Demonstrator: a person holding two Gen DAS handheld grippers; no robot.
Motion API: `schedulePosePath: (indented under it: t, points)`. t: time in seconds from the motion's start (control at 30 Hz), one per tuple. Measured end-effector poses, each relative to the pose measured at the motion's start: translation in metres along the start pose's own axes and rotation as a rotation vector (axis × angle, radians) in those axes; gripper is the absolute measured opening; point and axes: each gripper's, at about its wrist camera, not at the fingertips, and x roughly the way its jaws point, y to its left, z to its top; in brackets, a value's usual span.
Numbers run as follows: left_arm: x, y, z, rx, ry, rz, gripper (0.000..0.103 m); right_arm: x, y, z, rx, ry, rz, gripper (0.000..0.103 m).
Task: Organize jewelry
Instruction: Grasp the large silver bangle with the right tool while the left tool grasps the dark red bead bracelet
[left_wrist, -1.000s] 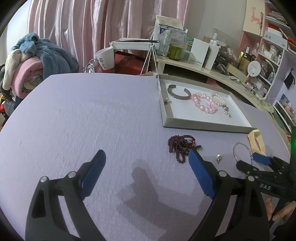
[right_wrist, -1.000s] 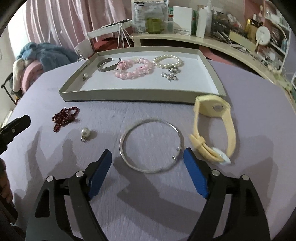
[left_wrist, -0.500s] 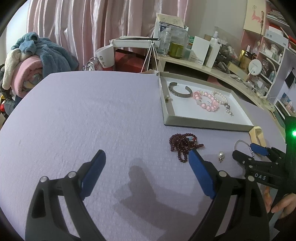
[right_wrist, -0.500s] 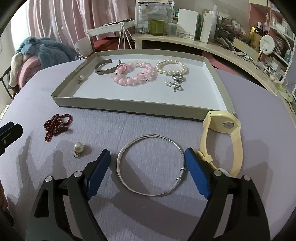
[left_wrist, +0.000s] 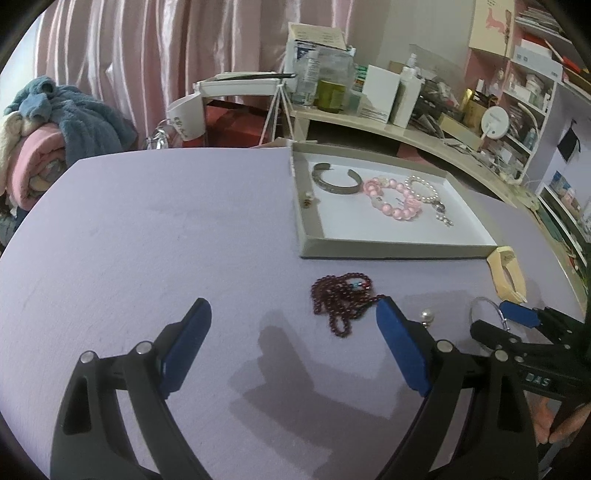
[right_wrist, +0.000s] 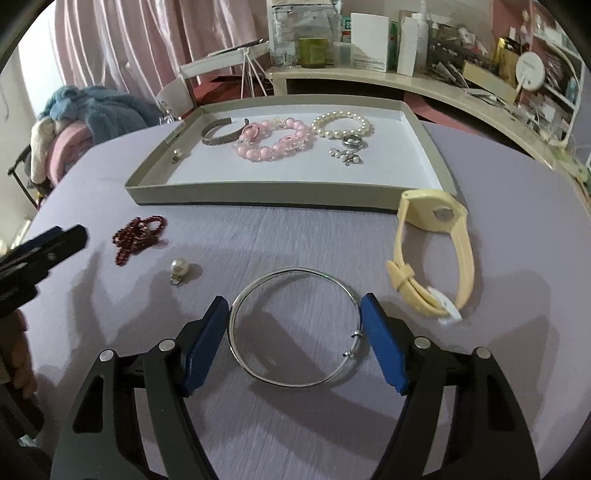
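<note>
Jewelry sits scattered on the lavender desk (right_wrist: 295, 229), short of the grey tray (right_wrist: 258, 192). Far left, the left tool (left_wrist: 293, 317) hangs spread wide over bare cloth, nothing between its pads. Next, garnet beads (right_wrist: 138, 236), limp and tangly; then a pearl pendant (right_wrist: 179, 267), tiny, likely to roll. Centre, the right tool (right_wrist: 295, 317) has just been closing, its pads flanking the silver bangle (right_wrist: 293, 328), at or just short of the rim: thin, stiff, slippery, best squeezed across its width. Right, a cream watch (right_wrist: 432, 254), rubbery.
</note>
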Motion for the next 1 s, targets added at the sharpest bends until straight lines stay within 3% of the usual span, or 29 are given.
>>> schedulePosePath:
  t: [0.37, 0.57, 0.73, 0.8, 0.83, 1.0]
  points:
    - [0.029, -0.024, 0.012, 0.083, 0.033, -0.007, 0.090, -0.034, -0.012, 0.007, 0.094, -0.079, 0.058, 0.075]
    - [0.052, -0.034, 0.017, 0.106, 0.097, -0.006, 0.078, -0.039, -0.015, 0.013, 0.117, -0.099, 0.063, 0.075]
    - [0.060, -0.047, 0.013, 0.150, 0.110, 0.022, 0.050, -0.038, -0.018, 0.015, 0.127, -0.101, 0.061, 0.075]
    - [0.059, -0.050, 0.013, 0.164, 0.104, 0.006, 0.023, -0.039, -0.019, 0.016, 0.131, -0.103, 0.062, 0.075]
    - [0.059, -0.050, 0.013, 0.163, 0.104, -0.002, 0.016, -0.039, -0.019, 0.016, 0.131, -0.104, 0.063, 0.075]
    - [0.051, -0.045, 0.015, 0.145, 0.103, -0.047, 0.011, -0.044, -0.020, 0.019, 0.131, -0.124, 0.069, 0.075]
